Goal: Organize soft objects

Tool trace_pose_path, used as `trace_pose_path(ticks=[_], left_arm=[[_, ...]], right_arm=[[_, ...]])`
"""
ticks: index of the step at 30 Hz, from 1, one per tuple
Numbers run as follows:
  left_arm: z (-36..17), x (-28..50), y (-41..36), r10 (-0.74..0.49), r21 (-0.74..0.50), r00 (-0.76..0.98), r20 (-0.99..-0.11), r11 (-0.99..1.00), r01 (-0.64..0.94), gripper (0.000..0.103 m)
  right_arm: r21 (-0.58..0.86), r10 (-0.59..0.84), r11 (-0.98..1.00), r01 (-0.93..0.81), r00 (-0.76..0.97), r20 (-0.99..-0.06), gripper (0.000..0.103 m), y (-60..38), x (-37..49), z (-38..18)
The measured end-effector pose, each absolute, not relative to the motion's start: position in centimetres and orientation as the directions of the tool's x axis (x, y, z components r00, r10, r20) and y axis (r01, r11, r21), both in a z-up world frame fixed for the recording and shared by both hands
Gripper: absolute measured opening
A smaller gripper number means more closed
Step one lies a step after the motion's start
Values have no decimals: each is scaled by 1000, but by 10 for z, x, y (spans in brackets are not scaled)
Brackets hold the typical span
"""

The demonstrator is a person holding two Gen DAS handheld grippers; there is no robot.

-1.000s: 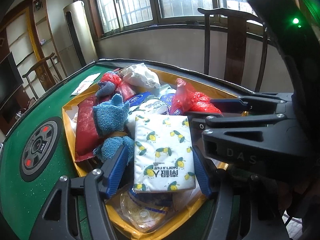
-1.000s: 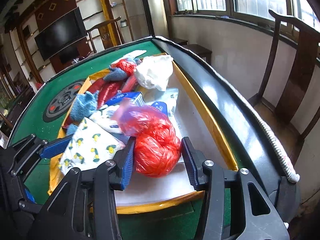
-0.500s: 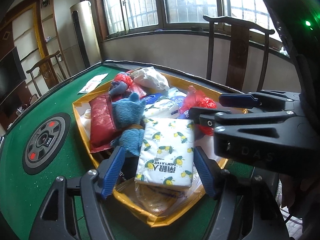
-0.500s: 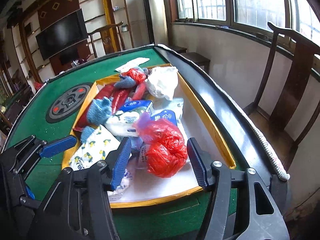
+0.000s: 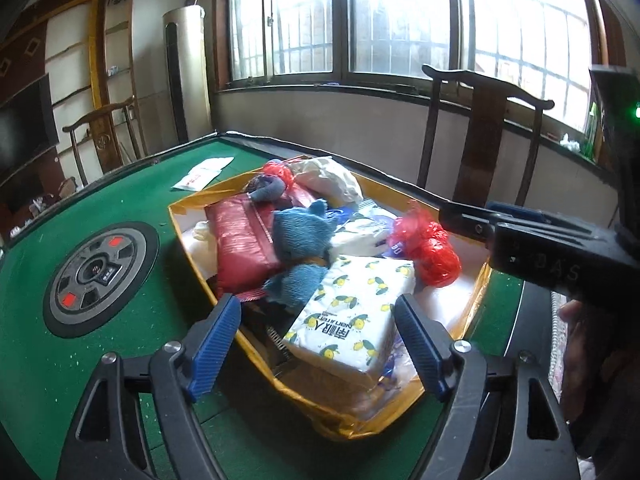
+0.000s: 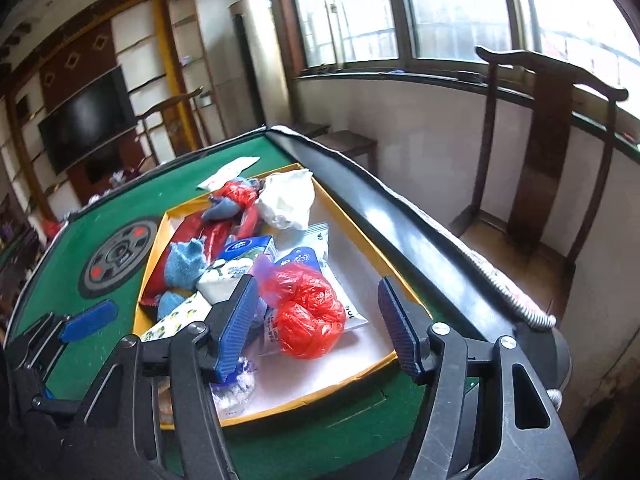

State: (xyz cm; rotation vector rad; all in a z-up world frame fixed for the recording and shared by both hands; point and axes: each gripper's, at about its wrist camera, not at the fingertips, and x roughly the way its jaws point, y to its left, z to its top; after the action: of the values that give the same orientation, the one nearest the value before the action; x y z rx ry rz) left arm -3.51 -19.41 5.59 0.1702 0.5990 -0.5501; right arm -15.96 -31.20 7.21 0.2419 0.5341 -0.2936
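Observation:
A yellow-rimmed box point(image 5: 188, 236) point(image 6: 394, 284) on the green table holds soft things: a lemon-print tissue pack point(image 5: 352, 312) point(image 6: 176, 316), a red plastic bag point(image 5: 432, 252) point(image 6: 310, 312), a blue knitted toy point(image 5: 304, 240) point(image 6: 184, 264), a red pouch point(image 5: 240, 240), a white bag point(image 5: 328, 180) point(image 6: 288, 196) and blue-white packets point(image 6: 248, 248). My left gripper point(image 5: 316, 344) is open and empty, above the tissue pack at the box's near end. My right gripper point(image 6: 316, 316) is open and empty, above the red bag.
A white packet point(image 5: 202, 172) point(image 6: 230, 170) lies on the felt beyond the box. A round grey control panel point(image 5: 100, 276) point(image 6: 116, 256) sits in the table's middle. The table's black rim point(image 6: 400, 228) runs along the right. Wooden chairs point(image 5: 484, 140) stand by the window wall.
Both grippers have pulled back and risen from the box with their jaws open. The tissue pack and the red bag stay in the box.

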Motion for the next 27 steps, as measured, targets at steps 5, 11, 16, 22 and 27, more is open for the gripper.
trace_pose_path(ticks=[5,11,16,22,27], left_arm=[[55,-30,-193,-388,16,665,-638,857,516,83],[61,-37,-191,-300,105,731,-612,886,451,83],[59,-28,-187,-384,3,672,-632,867,499,83],[53,-22,-187,-389,-26,653,-650,870,492,83],[65,-34,-186,-391,-1,704,-593,874,485,83]], right_arm=[[133,-272,916,380,828,-491,63,-300,-154,69],[184,-319,883,431,840,-440,63,-307,-158,64],[229,-299,871,435,838,-455,63,-319,-157,60],[231,-288,879,416,852,-438,63,-317,-160,62],[214,-296,884,416,852,-433,63,-314,-162,65]])
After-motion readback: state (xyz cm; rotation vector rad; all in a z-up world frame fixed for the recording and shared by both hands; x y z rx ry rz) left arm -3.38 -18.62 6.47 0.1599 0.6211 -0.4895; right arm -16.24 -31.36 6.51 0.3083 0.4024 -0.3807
